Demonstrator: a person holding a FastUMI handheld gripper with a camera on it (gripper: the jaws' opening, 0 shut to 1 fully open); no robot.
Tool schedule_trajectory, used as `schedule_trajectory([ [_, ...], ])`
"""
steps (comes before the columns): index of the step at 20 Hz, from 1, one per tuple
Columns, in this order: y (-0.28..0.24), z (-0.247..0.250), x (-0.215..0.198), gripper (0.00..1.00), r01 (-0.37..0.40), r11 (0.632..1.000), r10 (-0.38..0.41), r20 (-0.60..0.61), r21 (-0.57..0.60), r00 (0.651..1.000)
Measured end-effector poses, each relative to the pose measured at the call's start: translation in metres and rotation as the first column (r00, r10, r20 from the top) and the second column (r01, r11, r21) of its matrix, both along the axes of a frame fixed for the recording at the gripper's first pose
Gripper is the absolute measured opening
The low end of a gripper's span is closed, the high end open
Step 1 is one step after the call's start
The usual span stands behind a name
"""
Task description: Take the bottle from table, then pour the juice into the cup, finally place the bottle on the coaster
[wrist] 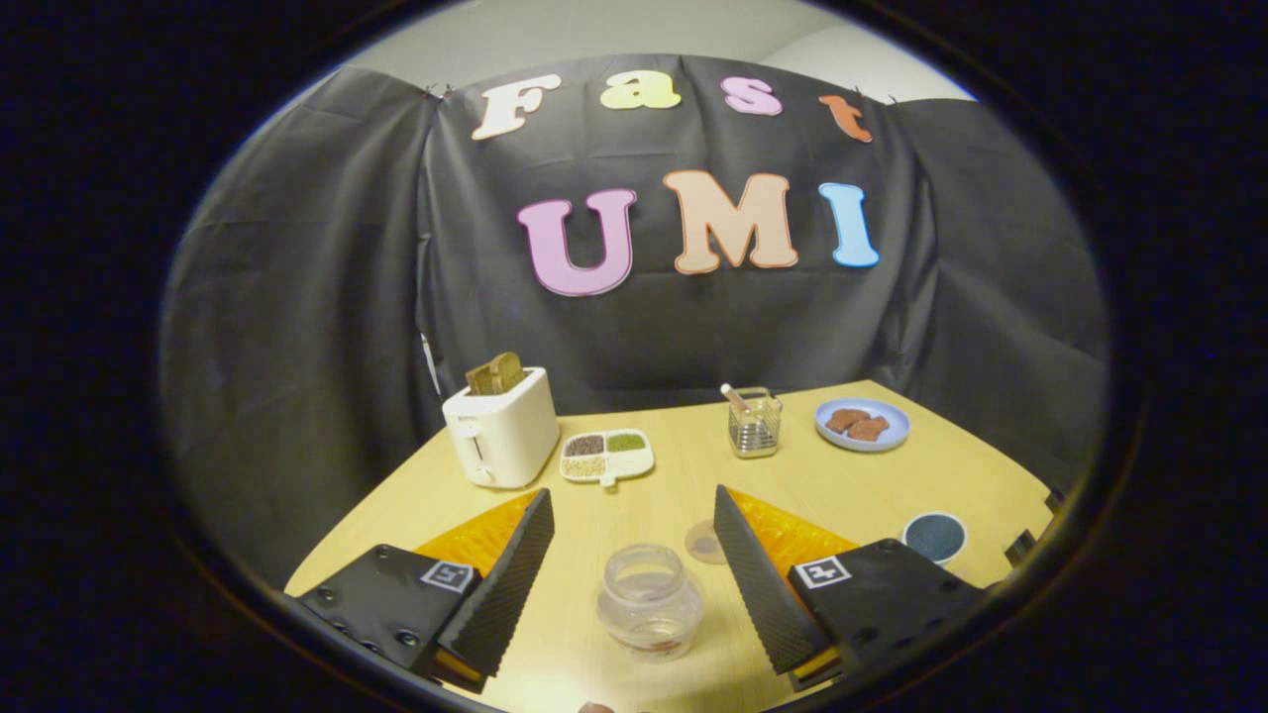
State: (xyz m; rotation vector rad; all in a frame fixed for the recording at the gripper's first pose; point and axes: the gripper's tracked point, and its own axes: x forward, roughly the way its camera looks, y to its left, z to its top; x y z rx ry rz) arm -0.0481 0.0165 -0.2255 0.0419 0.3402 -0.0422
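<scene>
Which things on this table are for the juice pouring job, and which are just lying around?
For the job: bottle, between the open fingers of the gripper; coaster, beyond the right finger. A small clear round thing past the bottle could be the cup, hard to tell.

Lying about: toaster, seed dish, glass jar, plate.

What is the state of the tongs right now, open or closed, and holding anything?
Tongs: open, holding nothing; the small clear bottle stands between the two fingers, and neither finger touches it.
</scene>
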Motion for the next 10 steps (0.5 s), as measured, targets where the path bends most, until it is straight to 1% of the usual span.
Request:
schedule_trajectory([
  [6,-0.002,-0.044,-0.007,1.00,0.005,1.000,-0.007,-0.107,-0.016,0.994],
  [10,-0.006,-0.071,-0.011,1.00,0.015,0.999,-0.022,-0.194,-0.036,0.981],
])
